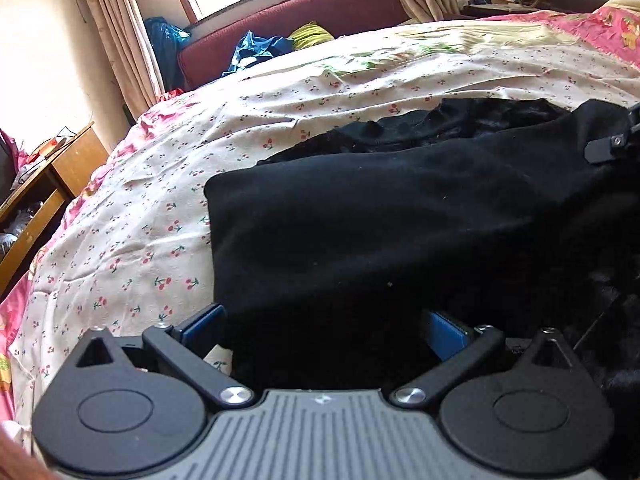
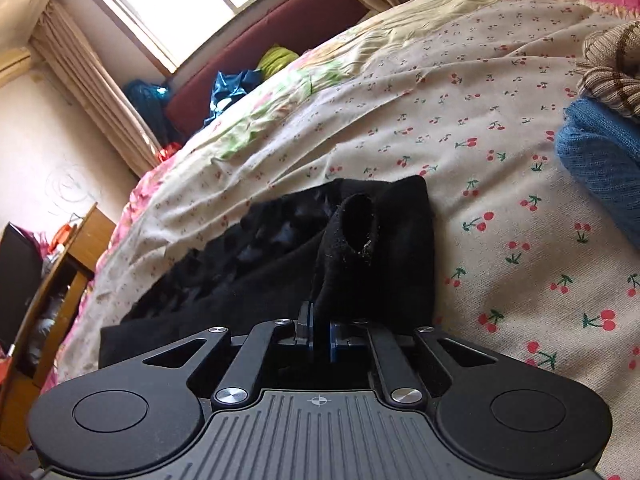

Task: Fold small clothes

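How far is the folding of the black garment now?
Done: blue knit and striped knit lie aside, apparently folded. In hand: right gripper pinches the black garment; left gripper is open around its edge. Left: finishing the folds.

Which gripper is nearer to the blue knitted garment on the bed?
Right. The right gripper sits beside the blue knitted garment, clamping the black garment; the left gripper works the black garment's far side.

Garment (image 1: pixel 400 220) lies on bed (image 1: pixel 160 208), its edge between left gripper (image 1: pixel 324 332) fingers. Right gripper (image 2: pixel 320 332) at garment's right edge, fold between its fingers. 2 stacked knits (image 2: pixel 604 128) right of garment. Sofa (image 1: pixel 320 12) behind bed, desk (image 1: pixel 48 184) left.
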### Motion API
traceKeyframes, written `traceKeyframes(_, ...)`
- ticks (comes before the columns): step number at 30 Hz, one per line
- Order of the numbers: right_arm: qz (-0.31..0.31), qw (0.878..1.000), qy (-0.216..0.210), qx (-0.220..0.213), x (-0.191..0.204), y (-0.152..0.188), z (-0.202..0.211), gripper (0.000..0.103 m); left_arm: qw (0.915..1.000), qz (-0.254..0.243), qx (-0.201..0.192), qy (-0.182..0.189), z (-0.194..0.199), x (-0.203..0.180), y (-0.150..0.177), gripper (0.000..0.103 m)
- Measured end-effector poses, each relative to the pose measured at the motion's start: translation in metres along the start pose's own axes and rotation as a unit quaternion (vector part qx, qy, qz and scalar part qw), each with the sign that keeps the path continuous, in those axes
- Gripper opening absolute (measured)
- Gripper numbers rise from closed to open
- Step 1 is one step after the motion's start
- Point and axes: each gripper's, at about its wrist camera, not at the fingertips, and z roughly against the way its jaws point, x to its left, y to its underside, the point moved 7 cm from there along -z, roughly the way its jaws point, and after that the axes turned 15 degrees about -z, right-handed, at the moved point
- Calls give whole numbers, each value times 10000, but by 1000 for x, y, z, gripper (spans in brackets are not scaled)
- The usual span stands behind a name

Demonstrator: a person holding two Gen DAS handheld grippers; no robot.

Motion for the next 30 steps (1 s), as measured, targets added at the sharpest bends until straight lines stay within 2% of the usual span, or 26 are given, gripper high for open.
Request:
traceKeyframes(2, 63, 10000, -47, -26, 4, -1, 8, 14, 9998, 139, 73, -115, 1, 10, 6, 103)
traceKeyframes(5, 136, 9998, -64, -159, 6, -5, 25, 19, 9964, 554, 351, -530, -3, 37, 18, 103)
traceKeyframes(8, 95, 9998, -100, -169, 3, -4, 39, 22, 9913, 1116, 508, -472, -1, 60, 34, 103)
traceKeyframes(10, 154, 9997, -23, -183, 0, -1, 45, 22, 9901, 1167, 541, -570, 4, 67, 43, 103)
traceKeyframes(12, 313, 9991, 86, -288, -1, 1, 52, 22, 9898, 1129, 477, -721, 14, 73, 46, 103)
traceKeyframes(16, 643, 9965, 62, -533, 7, -1, 65, 22, 9909, 990, -3, -913, 29, 76, 25, 103)
traceKeyframes(19, 917, 9949, -29, -409, 17, 3, 63, 23, 9948, 781, 7, -656, 15, 66, 9, 103)
traceKeyframes(21, 1166, 9930, 118, -153, 19, 12, 54, 31, 9970, 563, 412, -340, -9, 54, 13, 103)
traceKeyframes(22, 1238, 9920, 228, 15, 17, 16, 49, 32, 9964, 495, 664, -171, -20, 49, 20, 103)
traceKeyframes(23, 1289, 9908, 365, 185, 13, 22, 45, 32, 9960, 551, 705, -30, -24, 46, 27, 103)
traceKeyframes(27, 1690, 9849, 95, 371, 22, 37, 63, 33, 9955, 762, 544, 125, 3, 56, 39, 103)
traceKeyframes(30, 2113, 9749, -47, 700, 31, 52, 79, 33, 9961, 725, 463, 212, 34, 64, 51, 103)
